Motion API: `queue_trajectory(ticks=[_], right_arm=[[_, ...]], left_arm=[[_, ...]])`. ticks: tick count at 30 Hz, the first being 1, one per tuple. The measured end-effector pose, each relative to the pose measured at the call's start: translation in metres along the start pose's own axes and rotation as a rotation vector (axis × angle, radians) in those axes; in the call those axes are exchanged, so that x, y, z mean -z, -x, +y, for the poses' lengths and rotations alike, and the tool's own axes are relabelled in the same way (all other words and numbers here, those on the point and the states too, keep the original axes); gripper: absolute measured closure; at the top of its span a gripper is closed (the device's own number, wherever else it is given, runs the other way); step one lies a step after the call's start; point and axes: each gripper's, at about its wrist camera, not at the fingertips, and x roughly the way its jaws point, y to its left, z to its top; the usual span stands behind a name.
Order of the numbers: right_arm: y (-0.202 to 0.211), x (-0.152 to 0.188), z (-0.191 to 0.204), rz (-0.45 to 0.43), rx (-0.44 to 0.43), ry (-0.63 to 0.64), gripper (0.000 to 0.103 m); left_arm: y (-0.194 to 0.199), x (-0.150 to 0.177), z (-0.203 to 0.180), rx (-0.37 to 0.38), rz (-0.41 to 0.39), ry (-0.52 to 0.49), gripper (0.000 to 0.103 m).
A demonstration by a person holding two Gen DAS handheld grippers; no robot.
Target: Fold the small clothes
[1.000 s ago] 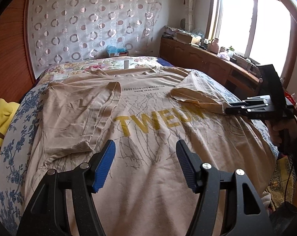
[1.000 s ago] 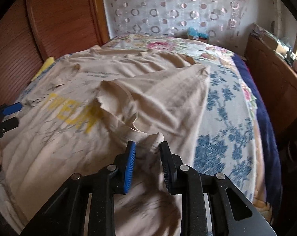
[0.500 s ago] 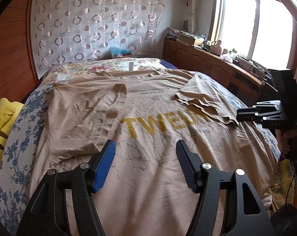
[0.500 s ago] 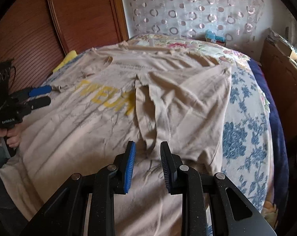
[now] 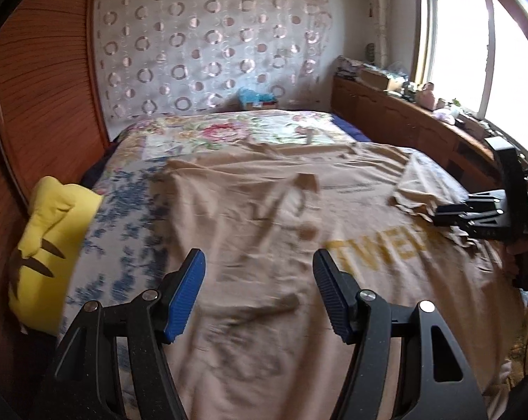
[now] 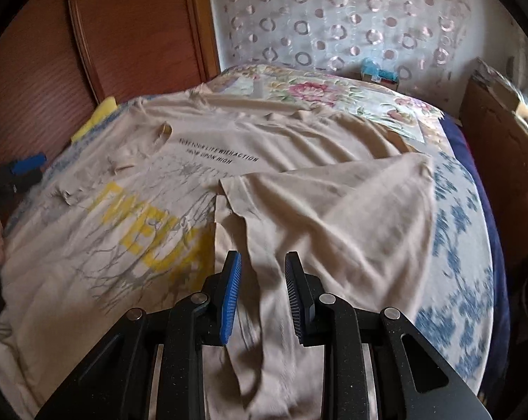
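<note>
Left wrist view: the left gripper [image 5: 258, 292] hangs above the shirt [image 5: 264, 231] with its fingers [image 5: 185, 297] wide apart and nothing between them. The beige shirt lies spread on the bed [image 5: 124, 217], directly ahead of and beneath the fingers. Its yellow lettering [image 5: 379, 252] sits ahead of the right finger. A folded-in sleeve [image 5: 229, 210] lies ahead of the gap between the fingers; its outline is blurred. A yellow cushion [image 5: 50, 245] lies well to the left of the left finger, against the wooden panel [image 5: 43, 105]. The right gripper [image 5: 474, 215] appears far to the right, over the shirt's other folded sleeve [image 5: 418, 189]. A curtain [image 5: 211, 52] hangs beyond the bed, and a window [image 5: 481, 42] is at the far right.

Right wrist view: the right gripper [image 6: 263, 292] is over the shirt [image 6: 159, 210], its fingers [image 6: 230, 290] a narrow gap apart and gripping nothing. A ridge of cloth runs under the gap, apart from both pads. The folded sleeve [image 6: 334, 217] spreads ahead and to the right of the fingers. The lettering [image 6: 148, 224] lies ahead of the left finger, with small black print [image 6: 215, 154] farther on. The left gripper [image 6: 22, 169] shows at the far left edge, its blue pads apart. The floral bed [image 6: 463, 245] is exposed to the right of the right finger.
</note>
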Motion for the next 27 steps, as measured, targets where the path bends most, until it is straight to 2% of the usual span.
queue_trajectory(ticks=[2, 3, 4, 7, 10, 16, 17, 18, 20, 24, 25, 26, 27], right_arm=[[-0.013, -0.005, 0.006, 0.009, 0.02, 0.028, 0.077], [-0.014, -0.006, 0.009, 0.004, 0.036, 0.047, 0.091], [-0.013, -0.007, 0.012, 0.005, 0.036, 0.053, 0.099], [-0.008, -0.006, 0.022, 0.001, -0.029, 0.074, 0.101], [-0.004, -0.008, 0.033, -0.015, -0.058, 0.09, 0.101], [-0.006, -0.012, 0.03, -0.05, 0.018, 0.091, 0.101], [-0.008, -0.014, 0.028, -0.046, 0.033, 0.085, 0.095], [-0.012, -0.016, 0.027, -0.037, 0.057, 0.08, 0.081], [-0.018, -0.016, 0.026, -0.021, 0.071, 0.069, 0.068], [-0.028, -0.021, 0.024, 0.01, 0.036, 0.059, 0.068], [-0.029, -0.022, 0.024, 0.016, 0.034, 0.062, 0.073], [-0.03, -0.023, 0.025, 0.019, 0.035, 0.069, 0.094], [-0.03, -0.024, 0.028, 0.014, 0.026, 0.075, 0.099]], left_arm=[[-0.004, -0.002, 0.009, -0.019, 0.007, 0.002, 0.038], [-0.005, -0.002, 0.012, -0.025, 0.009, 0.001, 0.038], [-0.007, -0.002, 0.015, -0.032, 0.012, 0.001, 0.038], [-0.013, -0.005, 0.023, -0.041, 0.019, 0.001, 0.038], [-0.024, -0.008, 0.028, -0.055, 0.033, -0.002, 0.038], [-0.039, -0.013, 0.037, -0.069, 0.061, -0.007, 0.038], [-0.041, -0.013, 0.039, -0.068, 0.064, -0.003, 0.038], [-0.042, -0.014, 0.04, -0.067, 0.067, 0.0, 0.038], [-0.045, -0.013, 0.041, -0.067, 0.073, 0.003, 0.038], [-0.049, -0.014, 0.041, -0.072, 0.081, -0.004, 0.038], [-0.05, -0.014, 0.04, -0.073, 0.084, -0.005, 0.038], [-0.05, -0.015, 0.04, -0.075, 0.085, -0.007, 0.038], [-0.05, -0.015, 0.04, -0.076, 0.085, -0.009, 0.038]])
